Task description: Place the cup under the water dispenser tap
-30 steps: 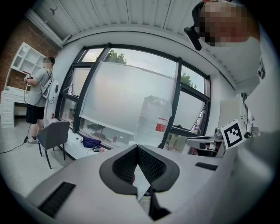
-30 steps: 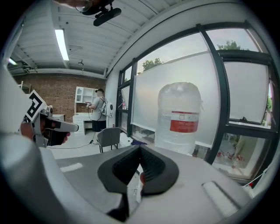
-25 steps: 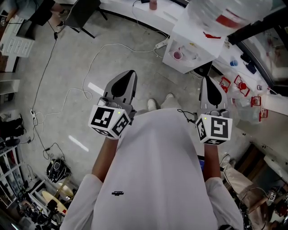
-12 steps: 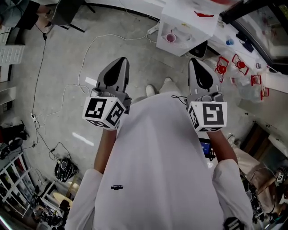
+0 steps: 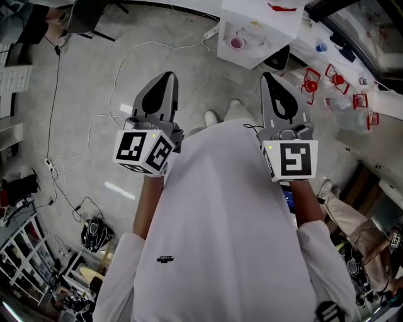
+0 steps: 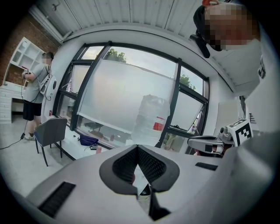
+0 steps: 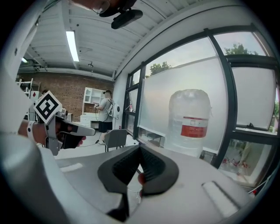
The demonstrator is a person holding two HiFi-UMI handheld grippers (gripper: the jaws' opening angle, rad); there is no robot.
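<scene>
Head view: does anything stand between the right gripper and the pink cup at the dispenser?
Nothing visible does. The pink cup sits at the front of the white dispenser, and only open floor separates it from the right gripper, which is shut and empty.

Both forearms reach forward from the torso, side by side. The left gripper (image 5: 166, 79) and right gripper (image 5: 267, 79) point ahead, tipped slightly downward, each with jaws pressed together.
</scene>
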